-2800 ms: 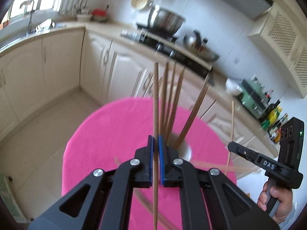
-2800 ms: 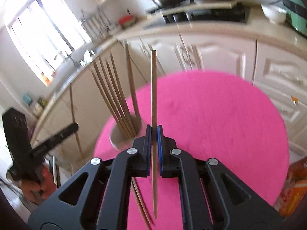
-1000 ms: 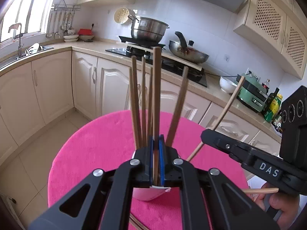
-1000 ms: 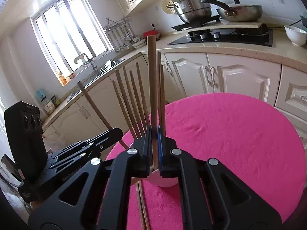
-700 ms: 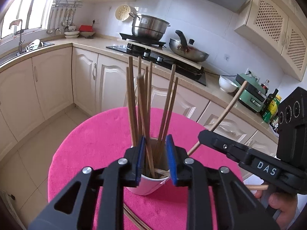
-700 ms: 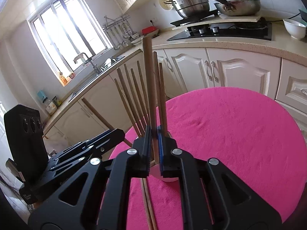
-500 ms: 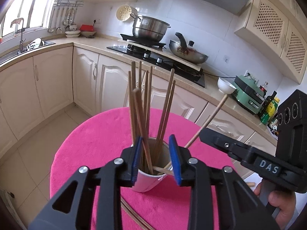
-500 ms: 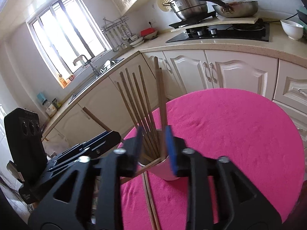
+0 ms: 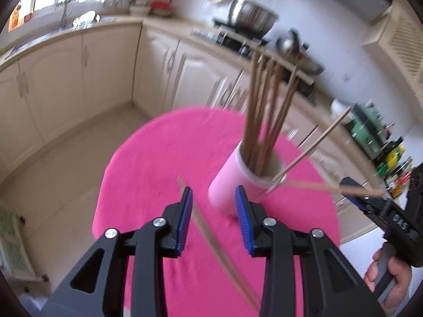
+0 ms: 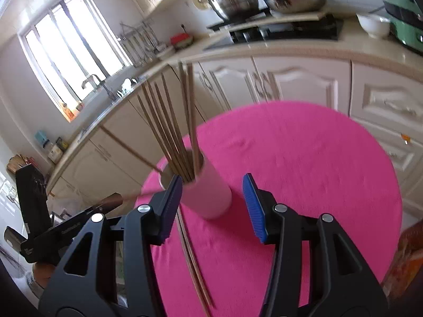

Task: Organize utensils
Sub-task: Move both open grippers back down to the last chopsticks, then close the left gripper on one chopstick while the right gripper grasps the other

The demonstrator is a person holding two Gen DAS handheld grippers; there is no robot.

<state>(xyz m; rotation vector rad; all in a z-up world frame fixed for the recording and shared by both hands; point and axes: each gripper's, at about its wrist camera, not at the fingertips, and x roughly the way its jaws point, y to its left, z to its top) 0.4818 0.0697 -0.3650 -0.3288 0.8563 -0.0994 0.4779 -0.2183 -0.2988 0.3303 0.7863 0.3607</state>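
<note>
At the bottom centre of the left wrist view the left gripper [image 9: 212, 218] has its jaws spread wide with nothing between them. The right gripper [image 10: 211, 206], at the bottom centre of its own view, is just as wide and just as empty.

Running between the left gripper's blue pads [image 9: 185, 219] is a pair of loose chopsticks [image 9: 219, 248], lying flat on the pink tablecloth [image 9: 148, 163] and slanting from the middle of the frame down to the lower right. In the right wrist view the same pair shows as thin lines below the left finger. They look light, stiff and thin, probably wood or bamboo, and likely to roll or slip on the soft cloth. A pinch near the middle of their length should keep them from tipping, with the pads squared across both sticks.

Just beyond, right of centre, stands the white cup [image 9: 238, 182], upright on the cloth. It holds a bunch of brown chopsticks [image 9: 264, 111] standing nearly upright, and one paler stick [image 9: 317, 142] leans far out to the right over the rim. The cup looks light and may topple if knocked.

Farther off, blurred, are cream cabinets [image 9: 66, 79] and a stove [image 9: 238, 42] with a steel pot.
</note>
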